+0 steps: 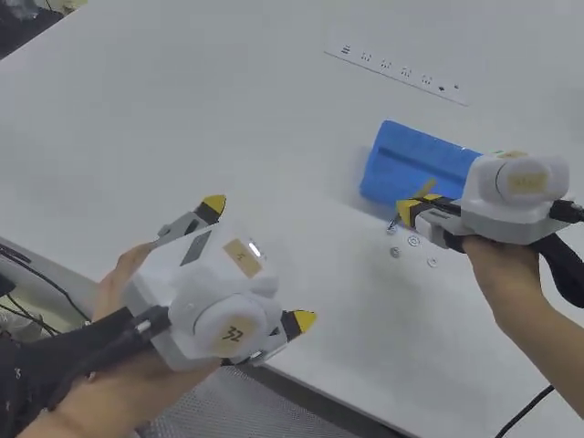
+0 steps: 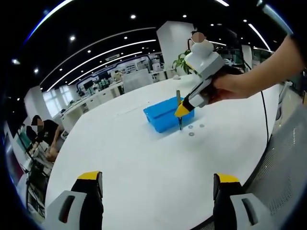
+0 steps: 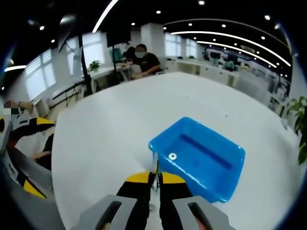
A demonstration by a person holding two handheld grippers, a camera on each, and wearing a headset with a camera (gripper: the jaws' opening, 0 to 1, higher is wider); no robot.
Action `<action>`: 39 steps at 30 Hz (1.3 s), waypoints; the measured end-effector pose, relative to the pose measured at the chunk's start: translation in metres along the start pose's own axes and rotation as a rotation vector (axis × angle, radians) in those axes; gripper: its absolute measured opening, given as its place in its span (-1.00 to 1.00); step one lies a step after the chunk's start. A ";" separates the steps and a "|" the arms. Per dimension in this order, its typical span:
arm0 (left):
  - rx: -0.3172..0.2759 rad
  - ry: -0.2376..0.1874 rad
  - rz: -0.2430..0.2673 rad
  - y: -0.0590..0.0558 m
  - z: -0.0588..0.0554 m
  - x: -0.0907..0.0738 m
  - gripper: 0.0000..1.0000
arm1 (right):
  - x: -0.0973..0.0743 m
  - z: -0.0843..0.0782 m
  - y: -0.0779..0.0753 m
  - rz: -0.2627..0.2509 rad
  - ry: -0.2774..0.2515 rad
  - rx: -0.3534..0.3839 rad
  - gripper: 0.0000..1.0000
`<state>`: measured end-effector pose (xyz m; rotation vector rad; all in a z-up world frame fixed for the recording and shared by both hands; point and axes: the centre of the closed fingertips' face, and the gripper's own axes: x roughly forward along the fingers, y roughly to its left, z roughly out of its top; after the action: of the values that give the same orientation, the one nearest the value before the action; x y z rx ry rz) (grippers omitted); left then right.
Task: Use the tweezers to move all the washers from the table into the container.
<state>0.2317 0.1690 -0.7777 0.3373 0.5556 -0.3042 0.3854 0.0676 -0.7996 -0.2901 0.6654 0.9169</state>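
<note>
**Right jaws pinched, left jaws wide**

Nearest you, your left gripper (image 1: pixel 257 263) is held by the near edge of the table (image 1: pixel 182 109). Its 2 yellow-tipped jaws are spread wide with nothing between them, and your hand wraps the grip from below.

Further out on your right, your right gripper (image 1: pixel 408 212) has its jaws drawn narrow, pinched on the tweezers (image 2: pixel 179 108), whose point aims down at the tabletop. You cannot tell from these views whether that point touches the surface.

Just beside the point, 3 washers (image 1: pixel 413 241) lie flat on the white top. They are near one another but apart.

Just beyond them rests the blue container (image 1: pixel 420 162), an open shallow tray. The tweezers' point sits just off its near corner, and all 3 washers lie outside its near wall. In the right gripper view a 4th washer (image 3: pixel 172 156) lies on the container's floor, near the corner closest to the tweezers.

Farther back, a socket strip (image 1: pixel 401 69) is set in the tabletop, well apart from the container. Beyond the table's far edge a seated person (image 3: pixel 144 60) is at another desk
</note>
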 end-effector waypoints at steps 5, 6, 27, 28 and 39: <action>0.002 0.001 -0.002 0.000 0.000 0.000 0.96 | -0.012 0.014 0.003 0.009 -0.035 -0.001 -0.97; 0.003 0.001 -0.001 0.000 0.000 0.000 0.96 | -0.016 0.018 0.003 0.010 -0.048 0.005 -0.97; -0.027 -0.028 -0.001 0.001 0.005 -0.002 0.96 | 0.007 0.051 -0.045 -0.077 -0.146 0.111 -0.96; -0.026 -0.025 0.000 0.002 0.004 -0.002 0.96 | 0.010 0.049 -0.046 -0.077 -0.138 0.124 -0.96; -0.017 -0.015 0.002 0.001 0.003 -0.001 0.96 | 0.035 0.025 -0.054 -0.091 -0.060 0.128 -0.95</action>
<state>0.2323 0.1694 -0.7745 0.3191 0.5427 -0.3000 0.4540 0.0704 -0.8053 -0.1762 0.6474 0.7895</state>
